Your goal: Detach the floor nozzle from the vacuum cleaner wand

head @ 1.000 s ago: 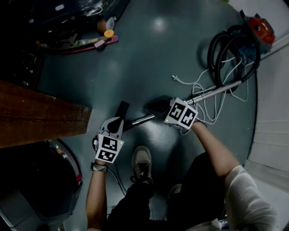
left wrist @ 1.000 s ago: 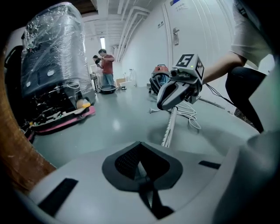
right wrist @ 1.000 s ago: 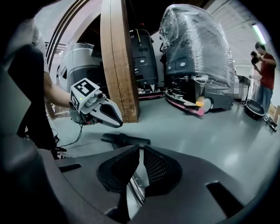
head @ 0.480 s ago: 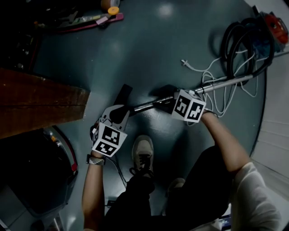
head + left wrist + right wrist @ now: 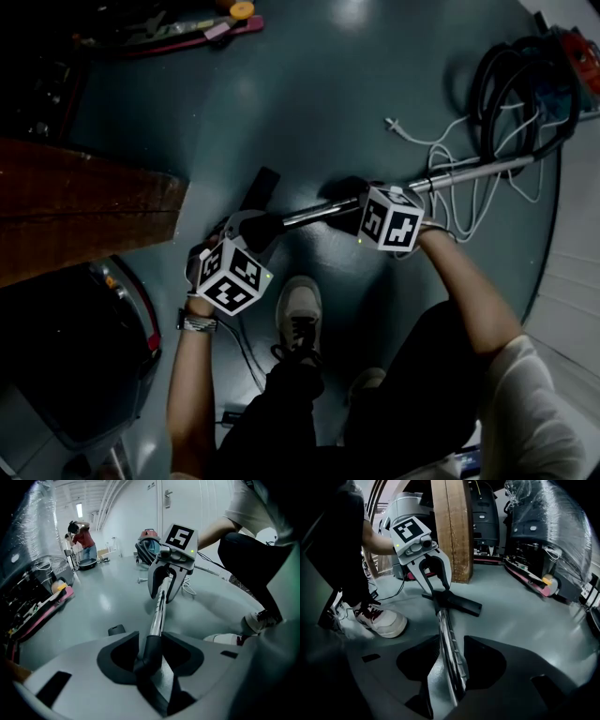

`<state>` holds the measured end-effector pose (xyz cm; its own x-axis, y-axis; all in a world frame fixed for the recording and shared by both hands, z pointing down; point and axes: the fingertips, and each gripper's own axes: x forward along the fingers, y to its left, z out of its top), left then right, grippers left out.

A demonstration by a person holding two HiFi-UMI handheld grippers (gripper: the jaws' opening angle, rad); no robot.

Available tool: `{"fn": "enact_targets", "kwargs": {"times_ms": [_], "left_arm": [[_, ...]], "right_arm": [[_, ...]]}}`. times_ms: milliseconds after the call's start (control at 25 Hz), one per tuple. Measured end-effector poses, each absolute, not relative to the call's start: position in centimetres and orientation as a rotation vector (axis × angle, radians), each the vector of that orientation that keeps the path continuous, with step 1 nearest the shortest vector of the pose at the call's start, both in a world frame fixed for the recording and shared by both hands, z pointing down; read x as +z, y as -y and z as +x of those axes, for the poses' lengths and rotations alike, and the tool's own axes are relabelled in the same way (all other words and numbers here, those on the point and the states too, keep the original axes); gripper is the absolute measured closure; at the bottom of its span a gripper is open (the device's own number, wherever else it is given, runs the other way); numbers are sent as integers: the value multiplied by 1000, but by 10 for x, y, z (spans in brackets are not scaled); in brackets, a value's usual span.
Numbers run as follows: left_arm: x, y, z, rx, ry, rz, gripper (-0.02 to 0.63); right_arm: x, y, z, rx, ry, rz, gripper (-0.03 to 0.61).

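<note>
The left hand-held gripper (image 5: pixel 255 228) is set over the dark plastic neck (image 5: pixel 149 646) of the floor nozzle (image 5: pixel 262 184). The right hand-held gripper (image 5: pixel 349 208) is set over the chrome wand (image 5: pixel 317 214) just beyond it, so that the joint lies between the two. This placing is judged to be meant for a pull in opposite directions, one side being braced while the other is drawn off.

Both pairs of jaws have just been opening. The left pair is seen spread with the neck between its pads, and the right pair spread with the wand between its pads; neither is seen to be clamped. The floor nozzle lies flat on the floor (image 5: pixel 337 84), ahead of the person's shoe (image 5: pixel 298 314), and appears still joined to the wand. The wand is kept low and close to level, which is judged to let the nozzle's weight be borne by the floor.

Counted are:
- two hand-held grippers
- one wand
- one floor nozzle
- one vacuum cleaner (image 5: pixel 574 52) with one coiled hose (image 5: pixel 487 94)
- one white cable (image 5: pixel 394 124) lying loose near the wand
- one shoe plainly seen
- one further person (image 5: pixel 83 538) far off in the left gripper view
</note>
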<state>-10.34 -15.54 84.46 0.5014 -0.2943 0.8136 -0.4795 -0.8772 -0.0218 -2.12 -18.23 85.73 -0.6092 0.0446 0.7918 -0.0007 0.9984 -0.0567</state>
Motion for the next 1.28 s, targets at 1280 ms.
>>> {"fn": "enact_targets", "kwargs": {"times_ms": [1280], "left_arm": [[903, 147, -96, 1592, 449, 2439, 434]], "right_arm": [[889, 178, -21, -95, 2076, -155, 413]]}}
